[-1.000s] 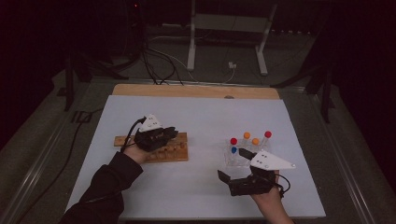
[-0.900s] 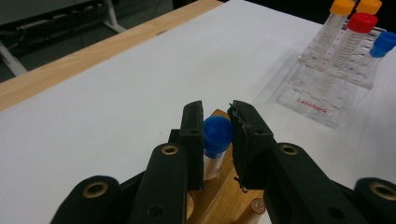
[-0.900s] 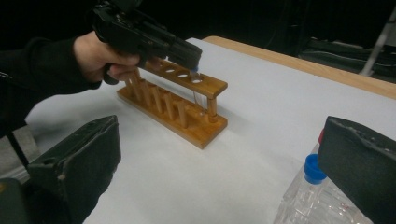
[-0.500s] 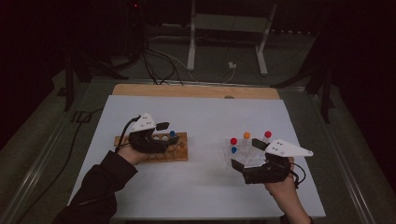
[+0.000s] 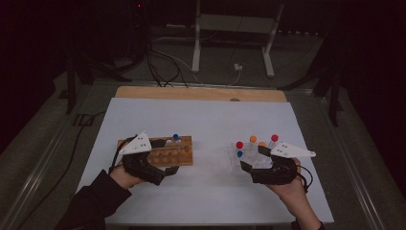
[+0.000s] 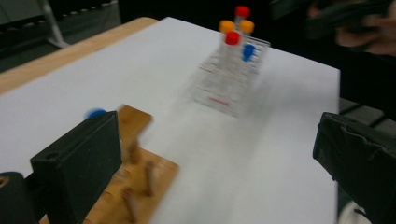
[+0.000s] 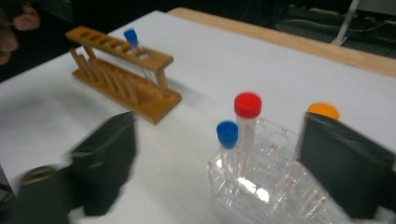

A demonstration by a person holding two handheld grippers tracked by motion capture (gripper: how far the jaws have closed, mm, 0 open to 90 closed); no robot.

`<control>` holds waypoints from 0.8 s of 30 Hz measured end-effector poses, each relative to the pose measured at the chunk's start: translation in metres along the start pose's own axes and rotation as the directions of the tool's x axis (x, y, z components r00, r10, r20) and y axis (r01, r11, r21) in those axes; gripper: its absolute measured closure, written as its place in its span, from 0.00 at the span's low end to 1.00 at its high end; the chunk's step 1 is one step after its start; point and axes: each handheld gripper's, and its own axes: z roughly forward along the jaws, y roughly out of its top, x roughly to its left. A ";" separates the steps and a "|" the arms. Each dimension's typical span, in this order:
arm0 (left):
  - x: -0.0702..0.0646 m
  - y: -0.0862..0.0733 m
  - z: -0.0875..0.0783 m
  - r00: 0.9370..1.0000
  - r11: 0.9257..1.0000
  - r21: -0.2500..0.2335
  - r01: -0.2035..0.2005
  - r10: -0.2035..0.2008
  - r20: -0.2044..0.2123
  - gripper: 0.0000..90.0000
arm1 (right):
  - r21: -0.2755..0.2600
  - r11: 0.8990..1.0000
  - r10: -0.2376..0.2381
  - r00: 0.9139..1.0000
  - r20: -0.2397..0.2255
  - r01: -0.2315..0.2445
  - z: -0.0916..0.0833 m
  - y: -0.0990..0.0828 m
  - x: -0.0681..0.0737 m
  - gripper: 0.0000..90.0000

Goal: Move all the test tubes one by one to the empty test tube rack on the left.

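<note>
On the white table top (image 5: 206, 124) we see two racks: a wooden rack (image 5: 173, 152) on the left, a clear plastic rack (image 5: 245, 159) on the right, well apart. One blue-capped tube (image 7: 133, 39) stands in an end hole of the wooden rack. Our left gripper (image 5: 160, 168) sits at that rack's near left end, jaws wide, just opened, nothing between them; in the left gripper view one jaw is beside the rack. Our right gripper (image 5: 253, 160) is against the near side of the clear rack, jaws fairly wide and just narrowing, not pressing anything. That rack holds a red-capped tube (image 7: 246, 121), a blue one (image 7: 227, 140) and an orange-capped one (image 7: 322, 111), partly behind the right jaw. More red and orange caps stand farther back.
</note>
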 end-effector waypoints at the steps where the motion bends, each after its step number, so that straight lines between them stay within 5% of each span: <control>1: -0.003 -0.003 0.000 1.000 1.000 0.001 0.001 -0.001 0.006 0.02 | 0.012 1.000 0.002 1.000 -0.001 -0.002 0.003 -0.002 -0.001 0.22; 12: -0.023 -0.026 0.001 0.999 1.000 0.013 0.009 -0.009 0.052 0.02 | 0.153 0.988 -0.028 0.998 0.054 0.020 0.026 -0.019 -0.006 0.59; 24: -0.021 -0.033 0.003 0.999 1.000 0.021 0.015 -0.016 0.050 0.02 | 0.184 0.983 -0.033 0.998 0.057 0.022 0.048 -0.020 -0.008 0.79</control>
